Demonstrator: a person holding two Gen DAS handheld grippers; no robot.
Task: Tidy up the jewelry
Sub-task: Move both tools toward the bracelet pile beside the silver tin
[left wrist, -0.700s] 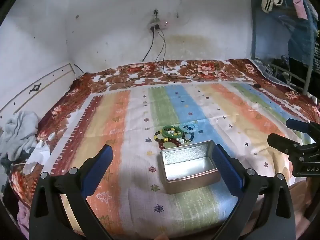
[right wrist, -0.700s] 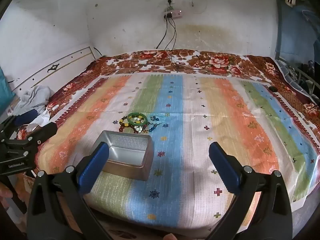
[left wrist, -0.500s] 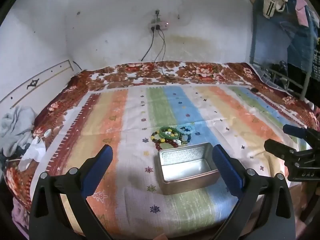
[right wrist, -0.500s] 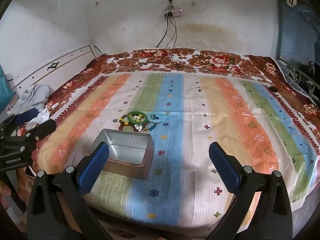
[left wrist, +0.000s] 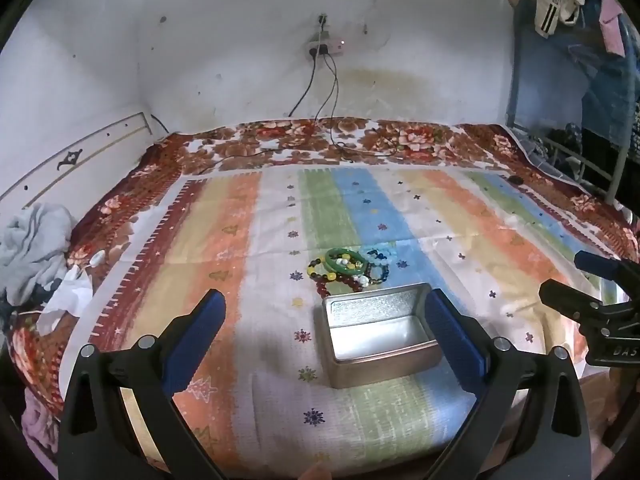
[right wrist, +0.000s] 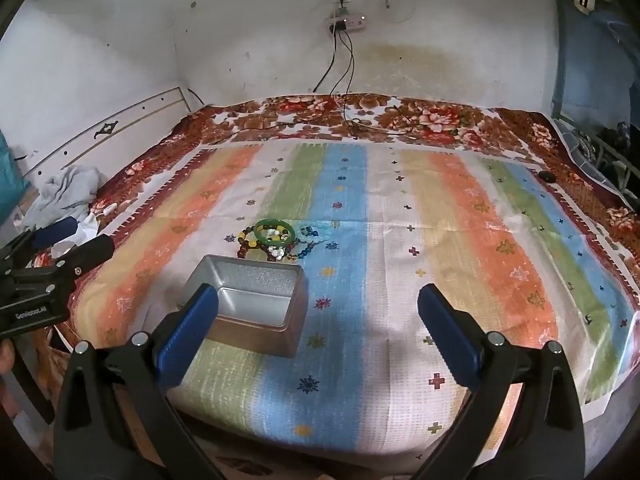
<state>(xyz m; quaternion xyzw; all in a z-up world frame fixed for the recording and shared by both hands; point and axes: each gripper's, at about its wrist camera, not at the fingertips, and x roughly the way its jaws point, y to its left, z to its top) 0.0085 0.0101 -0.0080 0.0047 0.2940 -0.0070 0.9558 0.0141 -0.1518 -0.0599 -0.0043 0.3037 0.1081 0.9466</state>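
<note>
A pile of bead bracelets with a green bangle (left wrist: 343, 263) on top lies on the striped cloth (left wrist: 240, 248); it also shows in the right wrist view (right wrist: 275, 233). An open, empty metal tin (left wrist: 378, 334) stands just in front of the pile, also in the right wrist view (right wrist: 256, 304). My left gripper (left wrist: 325, 320) is open and empty, held above the bed's front edge, short of the tin. My right gripper (right wrist: 318, 316) is open and empty, to the right of the tin. Each gripper shows at the edge of the other's view.
The cloth covers a bed with a floral blanket (left wrist: 320, 144) at the far side. Cables (left wrist: 328, 92) hang from a wall socket onto it. Crumpled clothes (left wrist: 28, 244) lie at the left edge. A metal rack with clothes (left wrist: 580, 80) stands at the right.
Both views have shifted slightly: the tin and bracelets sit a little lower and nearer in the left wrist view. Both grippers stay open and empty.
</note>
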